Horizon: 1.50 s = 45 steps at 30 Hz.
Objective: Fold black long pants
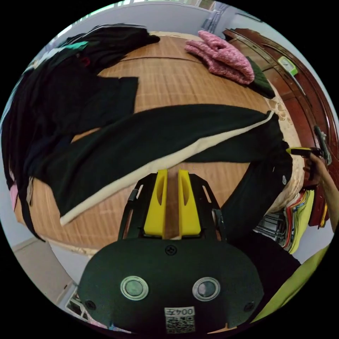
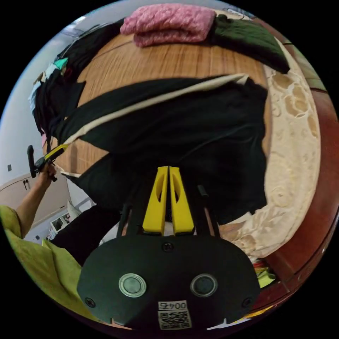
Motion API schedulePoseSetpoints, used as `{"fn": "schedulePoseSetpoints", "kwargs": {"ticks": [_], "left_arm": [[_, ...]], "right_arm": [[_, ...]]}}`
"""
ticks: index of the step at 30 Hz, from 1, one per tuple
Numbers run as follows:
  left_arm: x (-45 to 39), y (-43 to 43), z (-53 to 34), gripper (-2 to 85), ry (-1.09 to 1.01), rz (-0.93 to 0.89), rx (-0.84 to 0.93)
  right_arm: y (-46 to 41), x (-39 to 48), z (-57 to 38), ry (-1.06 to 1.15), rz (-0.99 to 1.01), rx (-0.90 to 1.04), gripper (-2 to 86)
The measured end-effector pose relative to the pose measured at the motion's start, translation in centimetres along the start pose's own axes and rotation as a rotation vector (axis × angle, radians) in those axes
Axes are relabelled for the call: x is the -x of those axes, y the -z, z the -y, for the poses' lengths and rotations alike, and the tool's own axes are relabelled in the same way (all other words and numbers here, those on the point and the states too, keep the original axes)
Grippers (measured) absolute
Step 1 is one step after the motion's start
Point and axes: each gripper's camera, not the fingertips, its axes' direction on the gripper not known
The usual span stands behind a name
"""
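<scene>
Left claw point(image 1: 172, 172), yellow jaws almost together with a thin gap, nothing between them; tips sit low centre of the left gripper view, just short of the cream edge stripe of the black long pants point(image 1: 148, 141). Right claw point(image 2: 168, 168), jaws pressed nearly together, tips over the dark cloth of the pants point(image 2: 183, 123) at centre of the right gripper view (can't tell if fabric is pinched). The pants lie spread across the woven bamboo mat point(image 1: 176, 74) on the bed, running from lower left to right of the left gripper view, one part hanging off the bed edge at right. Pile of dark clothes point(image 1: 53, 81) at upper left. Folded pink knit garment point(image 1: 222, 56) at top right, with a dark green folded cloth point(image 1: 259, 79) just beside it. Cream patterned bed cover point(image 2: 293, 141) at right of the right gripper view, reddish wooden bed frame point(image 2: 326, 176) beyond it. Person's hand point(image 2: 47, 171) at left edge there, yellow-green sleeve point(image 2: 31, 247) below.
</scene>
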Motion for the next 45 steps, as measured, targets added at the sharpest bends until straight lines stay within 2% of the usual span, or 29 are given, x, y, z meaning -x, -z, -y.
{"fn": "schedulePoseSetpoints", "kwargs": {"ticks": [3,10,17,23,28,32,38,42,45], "left_arm": [[4.9,0.7,-2.8,9.7,0.048,0.062,0.011],[12.3,1.2,-3.6,14.1,-0.054,0.178,0.065],[15.1,1.4,-1.5,17.5,-0.145,0.169,0.031],[15.7,-1.2,1.0,20.3,-0.342,0.191,0.121],[18.1,-3.0,3.5,16.3,-0.346,0.115,0.198],[20.0,-3.2,4.9,4.3,-0.294,0.094,0.234],[21.9,2.6,6.2,2.2,-0.297,0.092,0.141],[25.4,9.2,10.1,2.0,-0.21,0.089,0.036],[29.0,10.8,14.2,2.2,-0.112,0.077,0.003]], "right_arm": [[-3.7,0.8,0.4,-0.053,0.009,0.042,1.9],[-4.9,2.1,1.6,-0.076,-0.033,0.05,2.1],[-5.6,4.7,2.2,-0.084,-0.149,0.05,2.8],[-5.7,5.0,3.4,-0.069,-0.15,0.084,3.1],[-5.7,4.7,4.1,-0.078,-0.127,0.103,3.2],[-5.8,4.6,4.5,-0.067,-0.125,0.107,3.1],[-5.6,3.8,4.9,-0.077,-0.091,0.114,2.9],[-5.6,3.7,5.4,-0.058,-0.097,0.131,2.7],[-5.4,3.3,5.7,-0.059,-0.083,0.131,2.4]]}}
